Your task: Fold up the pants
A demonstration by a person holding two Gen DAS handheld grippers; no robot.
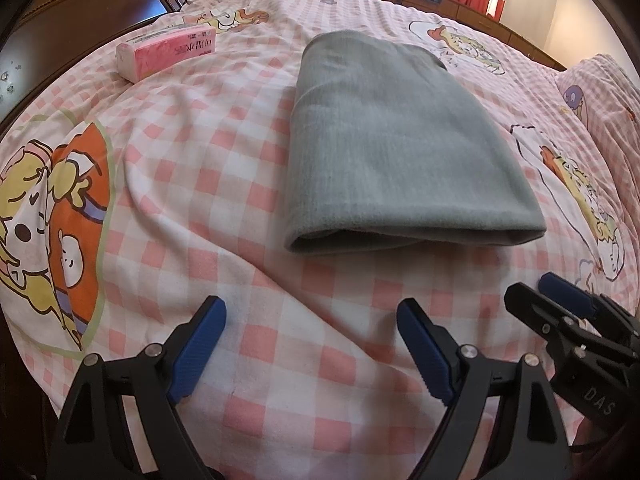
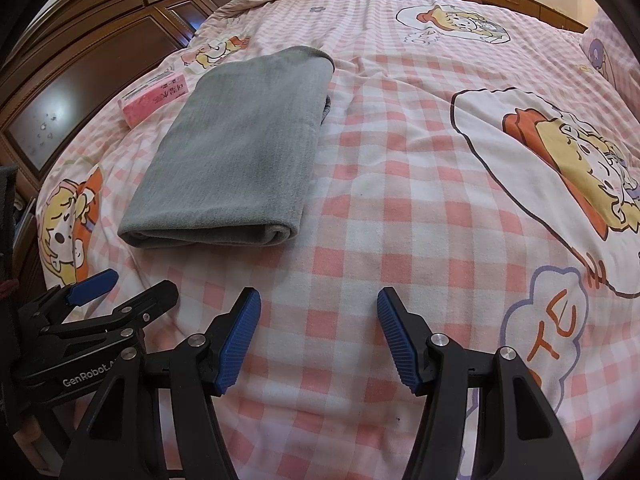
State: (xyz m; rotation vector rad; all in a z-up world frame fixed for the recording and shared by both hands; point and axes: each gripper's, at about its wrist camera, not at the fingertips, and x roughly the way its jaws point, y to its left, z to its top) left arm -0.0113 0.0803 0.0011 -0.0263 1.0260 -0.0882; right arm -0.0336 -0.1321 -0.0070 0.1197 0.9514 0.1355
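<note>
The pants [image 1: 400, 140] were seen folded flat on the bed [image 1: 224, 208], beside a tissue pack [image 1: 168, 50]. Both the left gripper [image 1: 312, 344] and right gripper [image 2: 318, 336] were held short, jaws apart, empty. Soft, light cloth was judged; the near folded edge would be pinched.

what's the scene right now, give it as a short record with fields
surface: bed with pink checked cartoon sheet
pants: grey pants, folded into a compact rectangle, lying flat on the sheet
left gripper: open, empty, short of the pants' near edge
right gripper: open, empty, over bare sheet to the right of the pants
other item: pink tissue pack beyond the pants on the left, apart from them
task state: pants look folded, neither gripper touching them
</note>
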